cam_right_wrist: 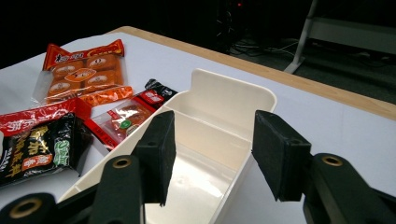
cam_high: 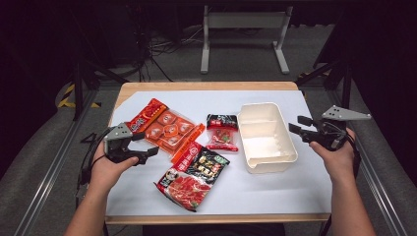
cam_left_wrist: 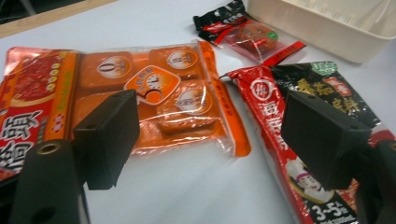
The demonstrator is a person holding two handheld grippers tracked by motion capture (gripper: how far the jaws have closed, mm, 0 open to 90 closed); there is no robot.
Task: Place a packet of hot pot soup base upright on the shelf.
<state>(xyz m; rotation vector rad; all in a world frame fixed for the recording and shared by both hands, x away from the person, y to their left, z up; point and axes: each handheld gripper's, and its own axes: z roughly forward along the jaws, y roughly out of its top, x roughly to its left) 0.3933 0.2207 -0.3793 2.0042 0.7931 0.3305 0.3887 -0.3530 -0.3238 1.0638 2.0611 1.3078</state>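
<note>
Both grippers hovering spread, nothing pinched, packets likely heading for the bin.

Left gripper (cam_high: 150, 151) is hanging just before the orange packet (cam_left_wrist: 154, 93); better pinching its near edge; right gripper (cam_right_wrist: 212, 156) is hovering over the empty cream bin (cam_high: 265, 135), probably steadying its rim.

Bright, evenly lit table, dark surroundings, soft blurry close-ups.

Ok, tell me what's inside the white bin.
The white bin looks empty: bare floor and walls, in the high view and the right gripper view. The right tool's pads cover part of the floor there.
</note>
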